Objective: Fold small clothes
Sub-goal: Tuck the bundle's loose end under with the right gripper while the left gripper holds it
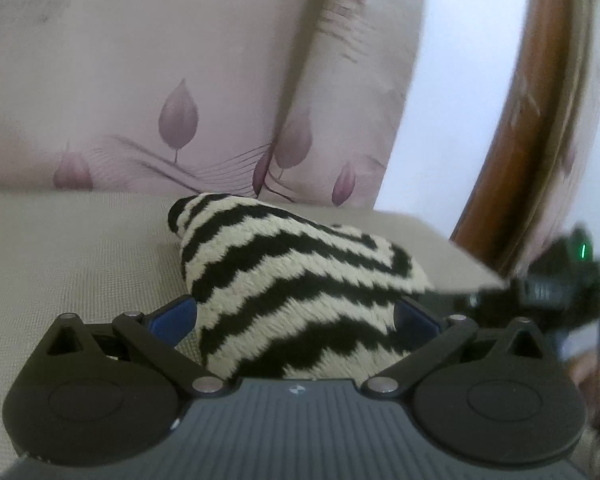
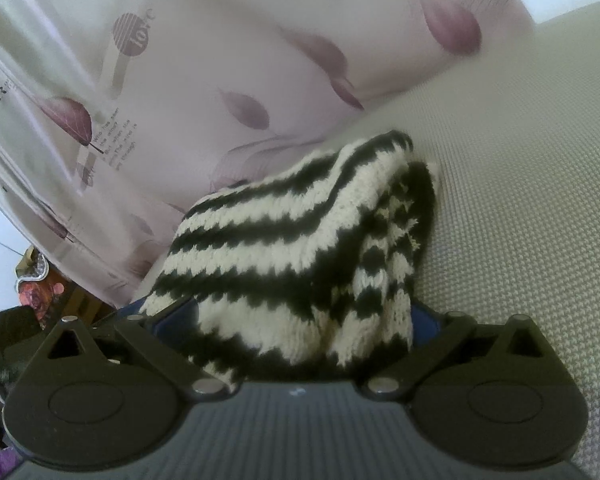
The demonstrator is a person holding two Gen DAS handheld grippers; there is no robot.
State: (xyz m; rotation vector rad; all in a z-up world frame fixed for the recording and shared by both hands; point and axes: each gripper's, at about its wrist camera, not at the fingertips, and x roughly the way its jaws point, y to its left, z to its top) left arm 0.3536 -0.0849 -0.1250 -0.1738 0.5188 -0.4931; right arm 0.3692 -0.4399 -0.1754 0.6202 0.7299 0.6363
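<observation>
A knitted black-and-cream zebra-striped garment (image 1: pixel 292 280) is bunched between the blue pads (image 1: pixel 172 318) of my left gripper (image 1: pixel 296 316). It fills the whole gap and rises forward to a peak above the beige seat. The same striped garment (image 2: pixel 292 248) fills the gap between the pads (image 2: pixel 424 316) of my right gripper (image 2: pixel 300 316) and drapes back over its body. Both pairs of pads stand fairly wide apart around a thick wad of knit. The fingertips are hidden by cloth. The right gripper (image 1: pixel 560 280), blurred and showing a green light, appears at the right of the left wrist view.
The beige woven seat cushion (image 2: pixel 520 220) spreads below and to the right. Pink cushions with purple leaf prints (image 1: pixel 180 100) stand close behind the garment. A curved wooden armrest (image 1: pixel 512 140) rises at the right. Cluttered items (image 2: pixel 40 288) lie off the sofa's left edge.
</observation>
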